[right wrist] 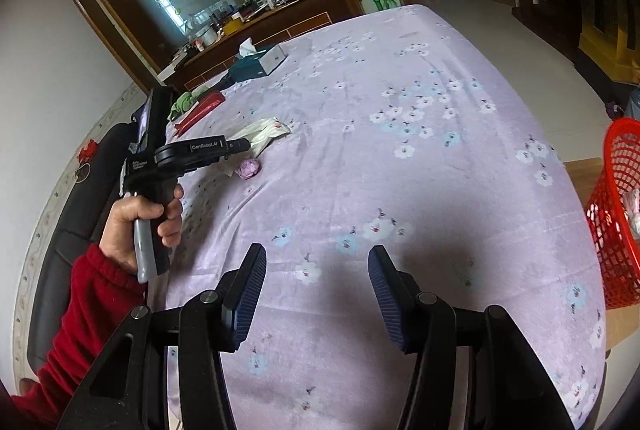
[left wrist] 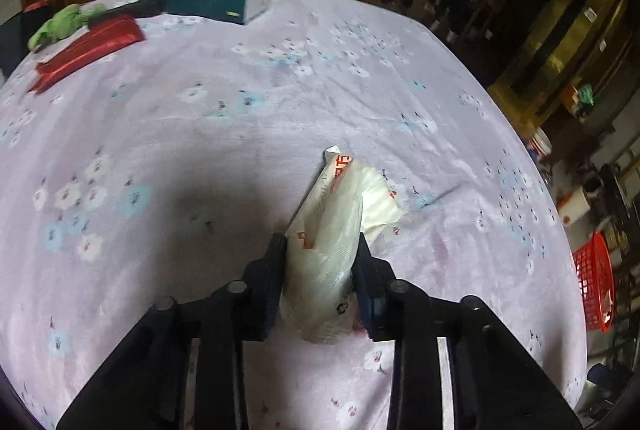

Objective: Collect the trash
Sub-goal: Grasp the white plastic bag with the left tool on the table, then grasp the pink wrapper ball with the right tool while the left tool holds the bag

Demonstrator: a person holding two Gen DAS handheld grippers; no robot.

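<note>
A crumpled white plastic wrapper [left wrist: 336, 230] with red print is clamped between the dark fingers of my left gripper [left wrist: 322, 250], just above the lilac flowered tablecloth [left wrist: 240, 102]. From the right wrist view the same wrapper [right wrist: 266, 132] sticks out of the left gripper [right wrist: 244, 144], which a hand in a red sleeve [right wrist: 140, 218] holds. A small crumpled pink ball [right wrist: 248, 168] lies on the cloth right by it. My right gripper [right wrist: 316, 262] hovers open over the near part of the table, nothing between its fingers. A red mesh basket [right wrist: 616, 214] stands off the table's right edge.
At the far end of the table sit a teal tissue box [left wrist: 218, 0], a red packet [left wrist: 86, 48] and a green cloth [left wrist: 60, 26]. The red basket [left wrist: 594, 280] also shows at the right. A cluttered wooden counter [right wrist: 260, 14] runs behind the table.
</note>
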